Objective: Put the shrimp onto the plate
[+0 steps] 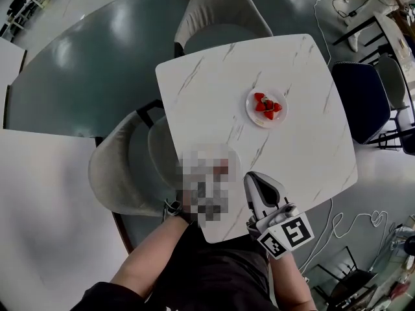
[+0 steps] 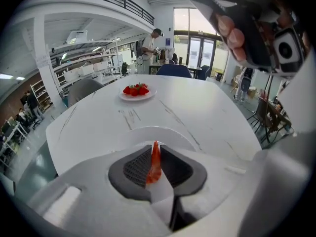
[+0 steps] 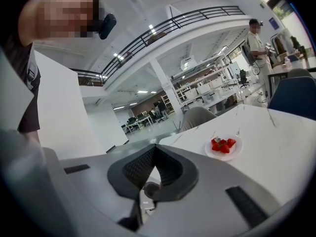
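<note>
My left gripper (image 2: 154, 149) is shut on a thin orange-red shrimp (image 2: 154, 163), which stands up between its dark pads. Just beyond its tips lies a bare white plate (image 2: 148, 132), near the table's front edge (image 1: 235, 157). In the head view a mosaic patch covers the left gripper. Farther off stands a small white plate (image 1: 251, 112) (image 2: 148, 95) (image 3: 237, 152) with several red shrimp (image 1: 266, 106) (image 3: 223, 145) on it. My right gripper (image 1: 254, 180) (image 3: 155, 148) is shut and holds nothing, above the table's front edge to the right of the near plate.
The white marble table (image 1: 305, 148) is square. A grey chair (image 1: 220, 15) stands at its far side, another (image 1: 120, 167) at its left, and a dark blue one (image 1: 360, 99) at the right. Cables (image 1: 353, 222) lie on the floor at right.
</note>
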The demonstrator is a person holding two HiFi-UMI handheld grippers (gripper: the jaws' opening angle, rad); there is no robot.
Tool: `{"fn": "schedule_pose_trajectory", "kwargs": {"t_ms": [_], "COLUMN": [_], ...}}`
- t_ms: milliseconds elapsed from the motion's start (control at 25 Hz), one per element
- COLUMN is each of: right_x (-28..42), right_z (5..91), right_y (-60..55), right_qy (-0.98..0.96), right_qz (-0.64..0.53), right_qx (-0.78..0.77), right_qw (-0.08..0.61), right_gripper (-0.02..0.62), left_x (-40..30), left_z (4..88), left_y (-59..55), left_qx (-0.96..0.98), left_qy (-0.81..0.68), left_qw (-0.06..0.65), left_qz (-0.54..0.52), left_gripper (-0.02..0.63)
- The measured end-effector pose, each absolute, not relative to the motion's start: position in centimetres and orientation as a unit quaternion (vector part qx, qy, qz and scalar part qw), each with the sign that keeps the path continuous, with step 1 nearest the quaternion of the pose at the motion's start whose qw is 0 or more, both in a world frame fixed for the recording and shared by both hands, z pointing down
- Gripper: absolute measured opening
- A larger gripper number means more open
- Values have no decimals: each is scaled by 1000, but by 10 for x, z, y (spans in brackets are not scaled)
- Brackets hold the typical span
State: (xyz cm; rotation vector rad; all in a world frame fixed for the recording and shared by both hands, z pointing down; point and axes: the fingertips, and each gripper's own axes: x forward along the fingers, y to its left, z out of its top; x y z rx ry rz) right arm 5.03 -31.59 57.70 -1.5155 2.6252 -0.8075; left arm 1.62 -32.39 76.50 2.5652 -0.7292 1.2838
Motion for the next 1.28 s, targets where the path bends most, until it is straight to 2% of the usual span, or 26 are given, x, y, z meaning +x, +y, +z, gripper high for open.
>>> {"fn": "schedule_pose_trajectory", "kwargs": {"t_ms": [440, 920, 960, 1280], "right_x": [58, 46, 44, 35], "right_z": [580, 520, 513, 455], "right_y": [-311, -302, -300, -290], "right_qy": [835, 840, 843, 859], "right_qz": [-275, -272, -268, -237], "right_qx": [-476, -468, -465, -453], "right_qw": [-7, -36, -35, -26], "right_gripper": [3, 3, 3, 3], "left_x": [17, 12, 10, 1], "left_z": [747, 594, 580, 476], "left_y": [-328, -316, -314, -301], "left_qx": [867, 902, 904, 915], "left_qy": [-259, -308, -312, -344], "left_qw": [102, 136, 138, 145], "left_qz": [412, 270, 257, 154], "left_gripper": [58, 53, 8, 8]}}
